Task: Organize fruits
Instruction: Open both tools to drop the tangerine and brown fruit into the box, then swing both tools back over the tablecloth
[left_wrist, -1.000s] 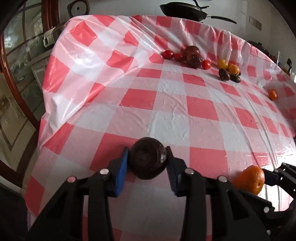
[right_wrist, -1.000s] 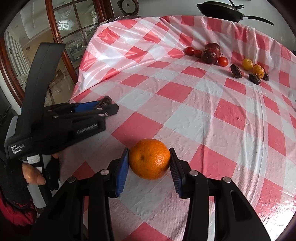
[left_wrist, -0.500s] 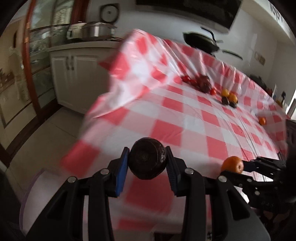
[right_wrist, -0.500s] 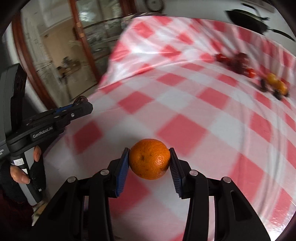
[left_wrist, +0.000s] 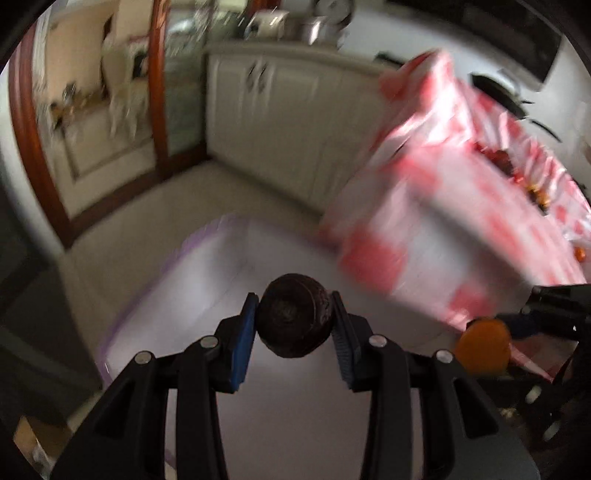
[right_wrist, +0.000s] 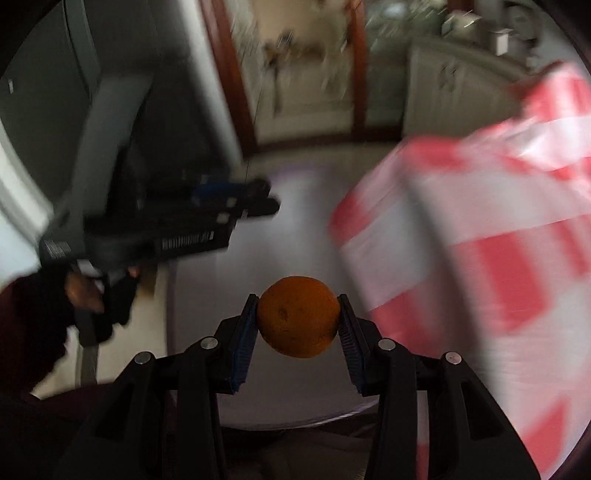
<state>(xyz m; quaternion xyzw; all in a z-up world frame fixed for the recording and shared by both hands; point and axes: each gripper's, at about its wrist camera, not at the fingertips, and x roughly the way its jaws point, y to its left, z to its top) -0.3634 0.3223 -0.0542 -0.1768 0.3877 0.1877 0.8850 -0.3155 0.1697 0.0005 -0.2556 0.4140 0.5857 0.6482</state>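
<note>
My left gripper is shut on a dark brown round fruit, held above a pale tub with a purple rim on the floor. My right gripper is shut on an orange, also over the tub. In the left wrist view the orange shows at the lower right in the other gripper. The left gripper's body and the gloved hand that holds it appear at the left of the right wrist view. Several small fruits lie far off on the table, blurred.
The table with the red and white checked cloth hangs down at the right, next to the tub. White cabinets and a wooden door frame stand behind. A black pan sits at the table's far end.
Both grippers have swung left off the table, each still gripping its fruit, and now hang over the tub on the floor. The table has slid to the right in both views.
</note>
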